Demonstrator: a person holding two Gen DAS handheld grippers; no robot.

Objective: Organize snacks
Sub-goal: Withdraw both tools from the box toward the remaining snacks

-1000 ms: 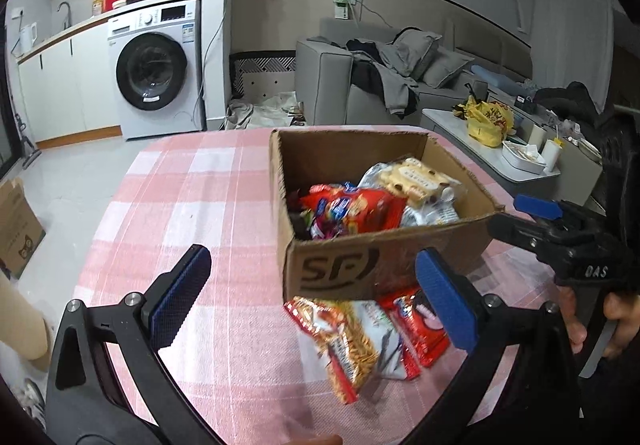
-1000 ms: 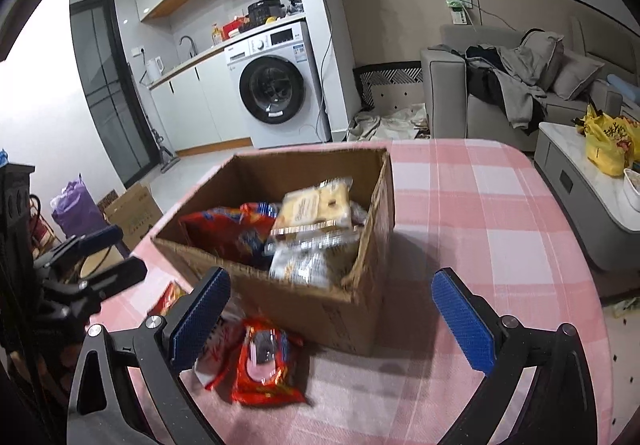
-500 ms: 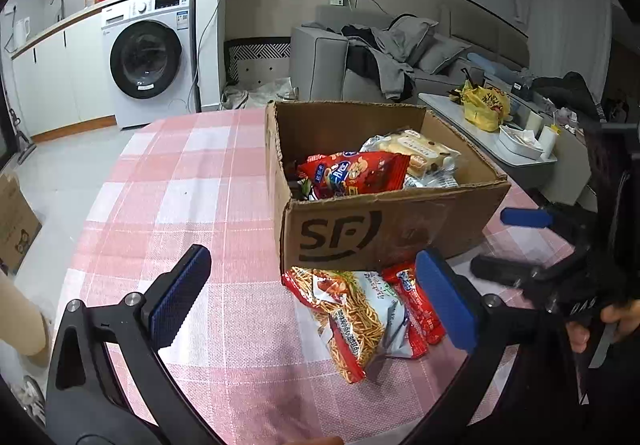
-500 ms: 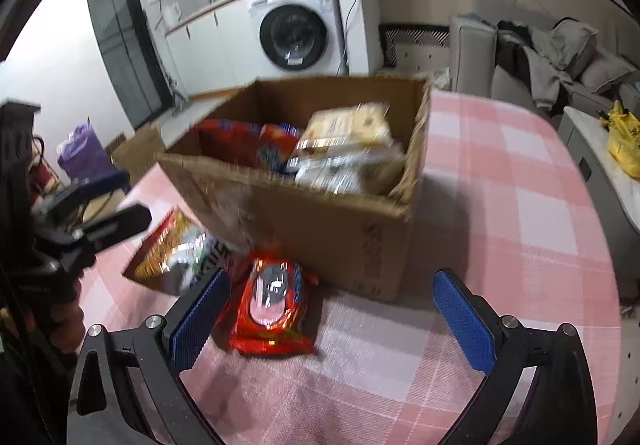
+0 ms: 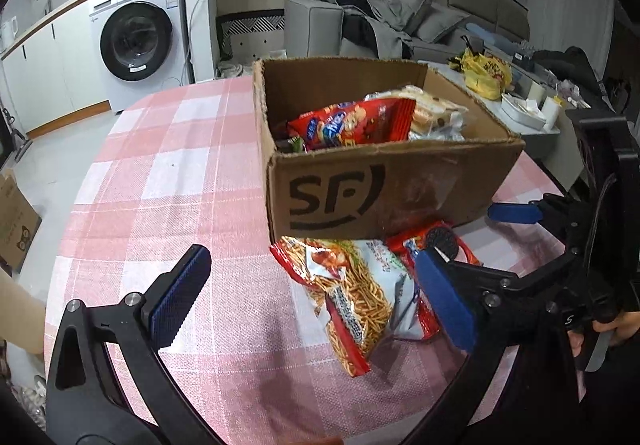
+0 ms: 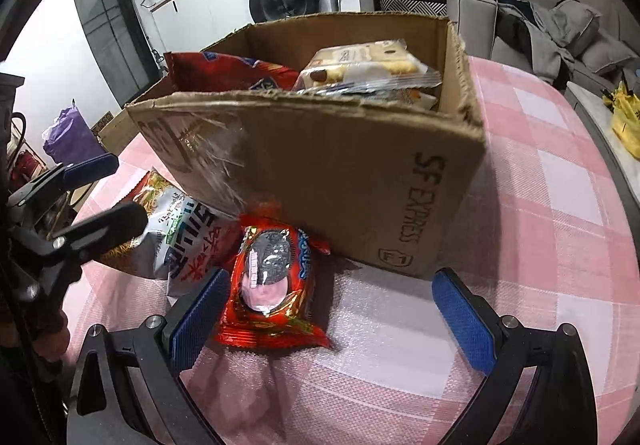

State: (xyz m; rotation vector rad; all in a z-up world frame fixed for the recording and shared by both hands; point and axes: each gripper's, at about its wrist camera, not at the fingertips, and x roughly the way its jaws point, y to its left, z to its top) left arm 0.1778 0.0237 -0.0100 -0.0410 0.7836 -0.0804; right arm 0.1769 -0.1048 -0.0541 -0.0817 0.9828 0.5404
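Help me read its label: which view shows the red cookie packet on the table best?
The right wrist view. The red cookie packet lies face up, nearly whole, in front of the cardboard box. In the left wrist view, the packet is mostly hidden behind the left gripper's finger and the noodle snack bag.

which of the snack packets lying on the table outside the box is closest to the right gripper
The red cookie packet, picturing a dark sandwich cookie. It lies just ahead of the open right gripper; the noodle-snack bag sits farther left.

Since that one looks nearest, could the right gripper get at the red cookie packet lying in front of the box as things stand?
Probably yes: the right gripper is open, the red cookie packet lies flat by its left finger, nothing covers it.
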